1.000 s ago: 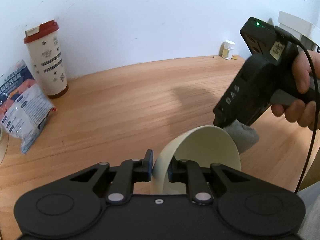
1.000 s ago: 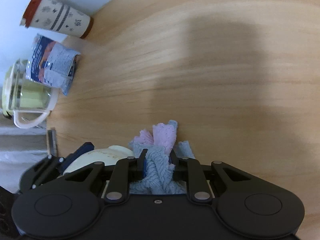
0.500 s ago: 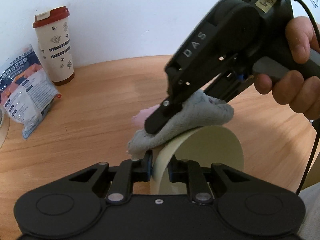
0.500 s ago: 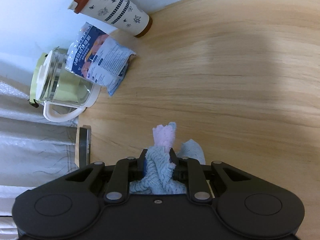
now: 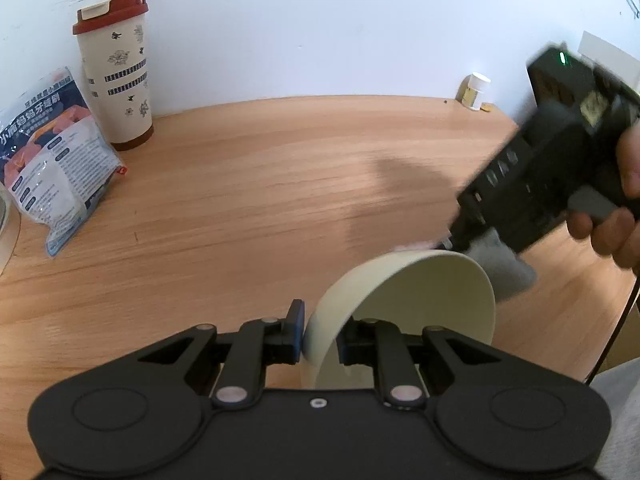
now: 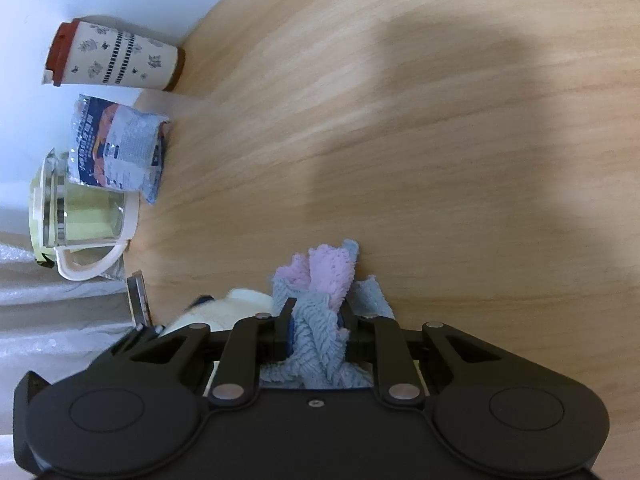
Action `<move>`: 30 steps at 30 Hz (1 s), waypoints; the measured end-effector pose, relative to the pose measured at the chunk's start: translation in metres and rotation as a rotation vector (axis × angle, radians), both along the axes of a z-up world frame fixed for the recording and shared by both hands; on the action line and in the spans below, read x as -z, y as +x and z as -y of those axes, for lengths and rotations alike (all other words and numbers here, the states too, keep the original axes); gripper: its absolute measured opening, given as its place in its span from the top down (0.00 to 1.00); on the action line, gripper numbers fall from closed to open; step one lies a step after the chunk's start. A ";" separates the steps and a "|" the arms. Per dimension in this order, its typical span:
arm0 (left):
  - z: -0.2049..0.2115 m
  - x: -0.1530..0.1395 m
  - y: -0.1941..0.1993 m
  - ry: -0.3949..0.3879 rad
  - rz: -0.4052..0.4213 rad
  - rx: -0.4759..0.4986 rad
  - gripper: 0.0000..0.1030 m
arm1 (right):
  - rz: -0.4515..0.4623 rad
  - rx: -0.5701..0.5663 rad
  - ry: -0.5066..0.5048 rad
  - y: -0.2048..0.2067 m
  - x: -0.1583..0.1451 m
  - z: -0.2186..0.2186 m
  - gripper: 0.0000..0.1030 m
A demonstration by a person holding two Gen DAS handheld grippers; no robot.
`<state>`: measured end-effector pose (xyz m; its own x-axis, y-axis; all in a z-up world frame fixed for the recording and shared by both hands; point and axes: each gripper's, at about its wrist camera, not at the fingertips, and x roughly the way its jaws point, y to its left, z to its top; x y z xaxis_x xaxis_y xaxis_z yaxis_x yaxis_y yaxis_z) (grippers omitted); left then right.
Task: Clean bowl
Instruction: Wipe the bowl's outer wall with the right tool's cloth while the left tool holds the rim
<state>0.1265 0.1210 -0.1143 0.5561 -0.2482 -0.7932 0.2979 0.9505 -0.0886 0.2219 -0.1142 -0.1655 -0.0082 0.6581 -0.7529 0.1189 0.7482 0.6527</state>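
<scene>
- Left gripper (image 5: 320, 340): jaws clamped on the rim of the bowl (image 5: 404, 312), one finger against the outer wall and the other inside the bowl.
- Bowl: cream-coloured, held tipped on its side above the wooden table (image 5: 248, 200), its opening turned toward the right of the left wrist view; in the right wrist view a pale part of it (image 6: 224, 312) shows at lower left, beside the cloth.
- Right gripper (image 6: 318, 324): jaws clamped on a bunched cloth (image 6: 320, 308), blue-grey with a pink fold standing up between the fingers.
- Right gripper seen from the left wrist view (image 5: 536, 200): blurred, gripped by a hand (image 5: 616, 216) at the right edge; its tip and the grey cloth (image 5: 504, 264) sit at the upper right rim of the bowl. Whether the cloth touches the rim cannot be told, owing to blur.
- Travel cup (image 5: 116, 76): cream with a red-brown lid, upright by the wall at the far left of the table.
- Printed packet (image 5: 52, 160): lying just beside the cup, on its near side.
- Clear jug (image 6: 76, 216): white handle, next to the packet at the table edge.
- Small white jar (image 5: 476, 90): at the far right, against the wall.
</scene>
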 end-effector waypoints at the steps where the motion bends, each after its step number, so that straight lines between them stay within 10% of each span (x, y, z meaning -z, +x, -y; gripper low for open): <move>1: 0.000 0.000 -0.001 0.000 0.001 0.004 0.86 | 0.018 -0.009 0.005 0.004 -0.004 -0.005 0.79; 9: -0.006 0.004 -0.001 -0.020 -0.011 -0.014 0.86 | 0.132 -0.151 0.033 0.024 -0.036 -0.067 0.79; 19: -0.015 0.008 0.003 -0.042 -0.056 -0.028 0.86 | 0.029 -0.025 -0.032 0.007 -0.001 -0.006 0.79; 30: 0.006 -0.009 0.020 0.084 -0.082 0.198 0.81 | 0.103 0.075 -0.015 -0.014 -0.031 0.008 0.79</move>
<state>0.1464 0.1147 -0.1053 0.4357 -0.2771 -0.8564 0.4741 0.8794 -0.0433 0.2078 -0.1226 -0.1350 0.1181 0.6428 -0.7569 0.1078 0.7494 0.6532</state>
